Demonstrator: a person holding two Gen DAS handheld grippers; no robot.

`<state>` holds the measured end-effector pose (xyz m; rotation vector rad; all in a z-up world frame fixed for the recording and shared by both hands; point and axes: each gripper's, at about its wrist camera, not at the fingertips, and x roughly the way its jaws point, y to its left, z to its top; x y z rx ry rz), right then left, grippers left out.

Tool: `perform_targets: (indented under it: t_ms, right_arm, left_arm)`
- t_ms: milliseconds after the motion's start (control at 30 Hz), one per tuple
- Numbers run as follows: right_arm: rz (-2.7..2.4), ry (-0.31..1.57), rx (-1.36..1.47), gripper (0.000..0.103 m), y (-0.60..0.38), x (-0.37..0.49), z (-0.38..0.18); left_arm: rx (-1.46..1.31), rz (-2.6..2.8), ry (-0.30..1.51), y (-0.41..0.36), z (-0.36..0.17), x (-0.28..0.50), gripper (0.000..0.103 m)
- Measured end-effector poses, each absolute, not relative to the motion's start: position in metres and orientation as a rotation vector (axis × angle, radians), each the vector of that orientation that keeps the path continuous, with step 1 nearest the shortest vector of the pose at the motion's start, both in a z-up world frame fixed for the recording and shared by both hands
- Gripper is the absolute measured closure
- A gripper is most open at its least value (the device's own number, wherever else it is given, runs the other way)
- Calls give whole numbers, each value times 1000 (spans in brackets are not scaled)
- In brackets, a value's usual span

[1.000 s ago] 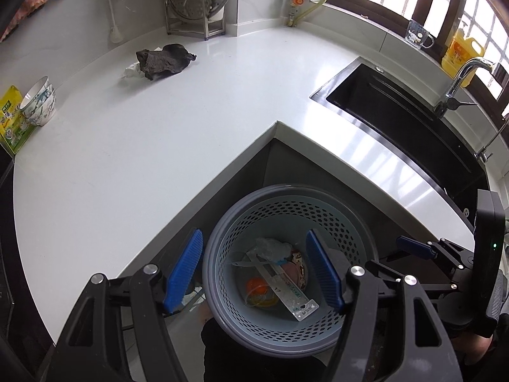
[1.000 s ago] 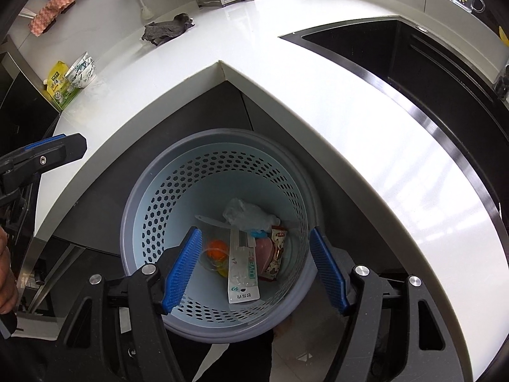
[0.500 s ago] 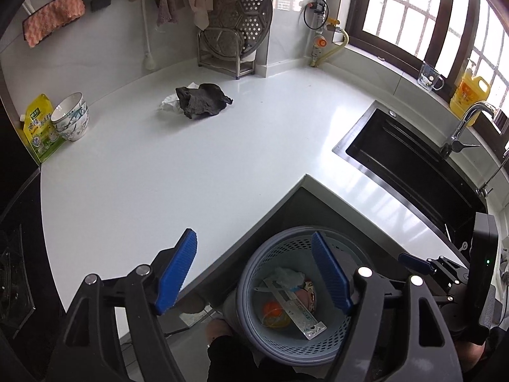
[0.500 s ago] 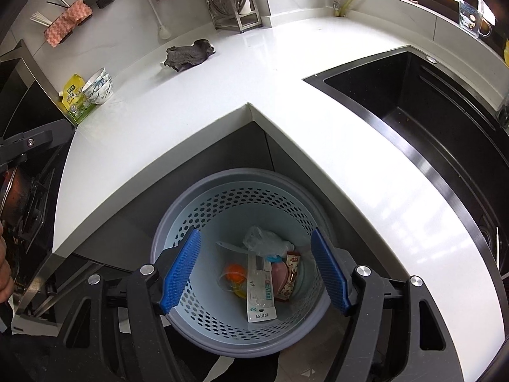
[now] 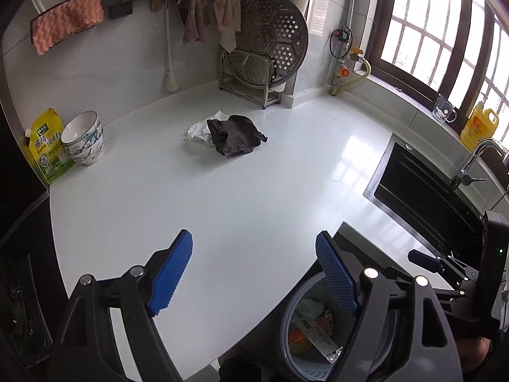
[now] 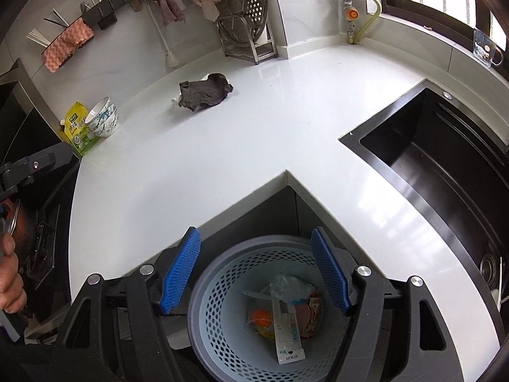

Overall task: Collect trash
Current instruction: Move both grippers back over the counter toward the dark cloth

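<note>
A white corner counter [image 5: 222, 197] runs past a black sink [image 6: 445, 159]. Below its inner corner stands a grey bin [image 6: 229, 273] holding wrappers [image 6: 286, 312]. A dark rag [image 5: 235, 135] lies crumpled on the counter, well apart. The left gripper [image 5: 254, 273] has just been opening and gapes empty; the right gripper [image 6: 254, 270] stands wide, empty, over the bin.

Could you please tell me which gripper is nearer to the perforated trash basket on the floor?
The right. The right gripper hangs open directly above the trash basket, its jaws framing the rim. The left gripper is off to the side, over the countertop edge.
</note>
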<state>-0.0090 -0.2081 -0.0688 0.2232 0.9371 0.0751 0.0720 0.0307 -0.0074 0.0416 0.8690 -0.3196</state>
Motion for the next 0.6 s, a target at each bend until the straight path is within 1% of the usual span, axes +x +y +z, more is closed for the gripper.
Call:
perform_targets:
  t_ms: [200,600]
  right_arm:
    - [64,912,229,32,-185,38,-58]
    - [47,907,240,32,-143,136,-64]
  left_arm:
    - [27,-308,872,62,-10,115,24]
    - [31,-302,900,115,-34,201,22]
